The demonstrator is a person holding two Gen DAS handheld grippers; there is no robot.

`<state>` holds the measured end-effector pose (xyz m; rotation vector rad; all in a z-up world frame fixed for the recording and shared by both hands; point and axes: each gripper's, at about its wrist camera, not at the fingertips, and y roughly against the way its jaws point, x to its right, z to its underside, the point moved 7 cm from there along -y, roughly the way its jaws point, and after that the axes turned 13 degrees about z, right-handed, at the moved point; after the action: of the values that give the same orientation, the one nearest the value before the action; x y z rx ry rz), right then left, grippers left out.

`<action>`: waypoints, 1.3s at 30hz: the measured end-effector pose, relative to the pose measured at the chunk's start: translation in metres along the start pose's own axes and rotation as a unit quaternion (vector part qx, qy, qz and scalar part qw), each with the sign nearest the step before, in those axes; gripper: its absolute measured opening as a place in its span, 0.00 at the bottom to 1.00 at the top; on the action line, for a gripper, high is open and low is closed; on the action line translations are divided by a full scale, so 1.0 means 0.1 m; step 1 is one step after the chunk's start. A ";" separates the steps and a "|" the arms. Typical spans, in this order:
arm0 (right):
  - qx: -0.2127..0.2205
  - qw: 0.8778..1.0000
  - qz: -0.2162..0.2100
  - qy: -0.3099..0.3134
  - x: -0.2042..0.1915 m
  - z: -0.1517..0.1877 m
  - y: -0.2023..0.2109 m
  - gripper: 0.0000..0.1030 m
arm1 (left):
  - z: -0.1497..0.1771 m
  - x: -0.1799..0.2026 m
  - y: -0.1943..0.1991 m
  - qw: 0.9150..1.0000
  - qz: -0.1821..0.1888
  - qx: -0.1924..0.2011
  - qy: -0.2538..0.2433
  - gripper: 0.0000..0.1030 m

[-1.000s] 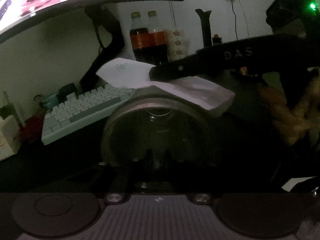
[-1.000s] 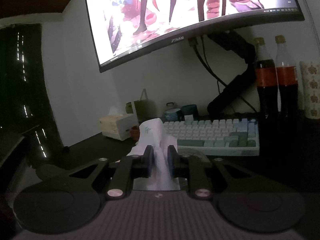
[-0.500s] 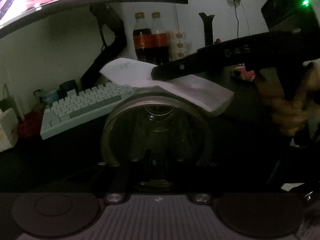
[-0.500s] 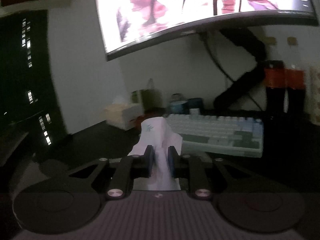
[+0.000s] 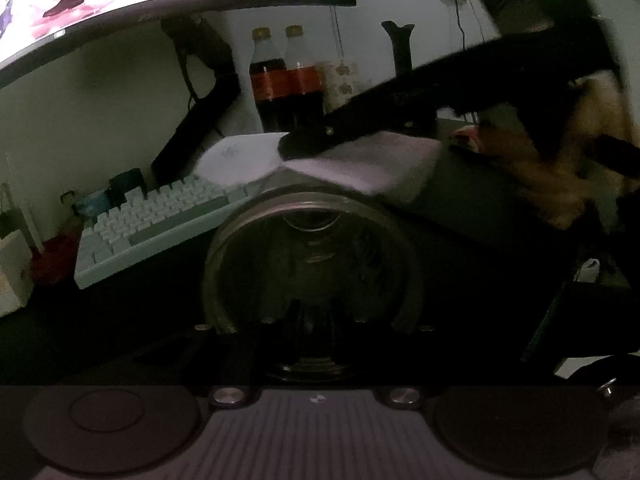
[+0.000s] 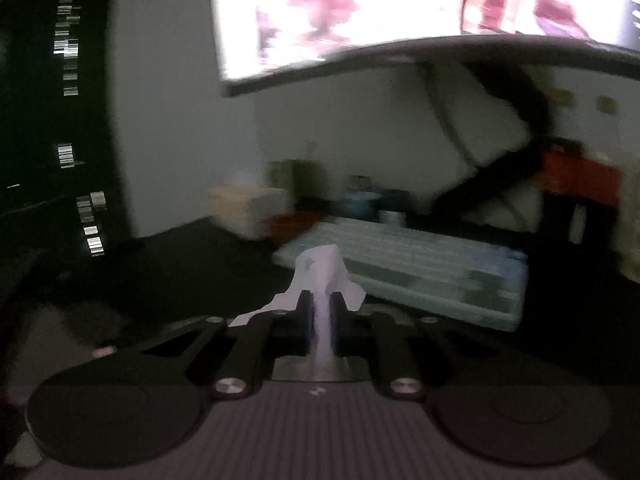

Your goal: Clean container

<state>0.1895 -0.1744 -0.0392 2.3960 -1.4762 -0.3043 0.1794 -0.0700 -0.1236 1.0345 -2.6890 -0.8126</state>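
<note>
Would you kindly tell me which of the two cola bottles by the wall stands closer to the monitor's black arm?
The left dark cola bottle with the yellow cap; the second bottle stands on its far side, next to the patterned cup.

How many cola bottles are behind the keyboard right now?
2. The cola bottles stand side by side against the wall, right of the monitor arm: one, the other just right of it. More could be hidden behind the right gripper.

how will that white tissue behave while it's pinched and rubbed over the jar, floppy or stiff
Probably floppy: the tissue creases and droops past the right gripper, whose jaws have just been closing on it. It likely weighs almost nothing, draping over the rim of the glass jar in the left wrist view. Being thin, it may tear or bunch if dragged hard.
</note>
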 end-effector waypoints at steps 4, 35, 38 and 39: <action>0.004 1.000 -0.009 0.020 -0.02 0.01 0.01 0.10 | -0.01 0.03 -0.01 1.000 -0.002 -0.001 -0.005 0.10; -0.013 0.999 0.037 -0.023 0.38 0.03 0.00 0.10 | -0.05 0.18 -0.07 0.999 -0.009 -0.007 -0.039 0.10; 0.004 1.000 0.025 -0.018 0.25 0.06 0.11 0.10 | -0.05 0.17 -0.07 0.999 -0.013 -0.004 -0.033 0.11; 0.010 1.000 0.022 -0.016 0.20 0.08 0.15 0.10 | -0.05 0.17 -0.07 0.999 -0.015 -0.003 -0.034 0.12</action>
<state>0.1836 -0.1994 -0.0412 2.3812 -1.5509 -0.3190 0.1725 -0.0875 -0.1239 1.0687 -2.7322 -0.8759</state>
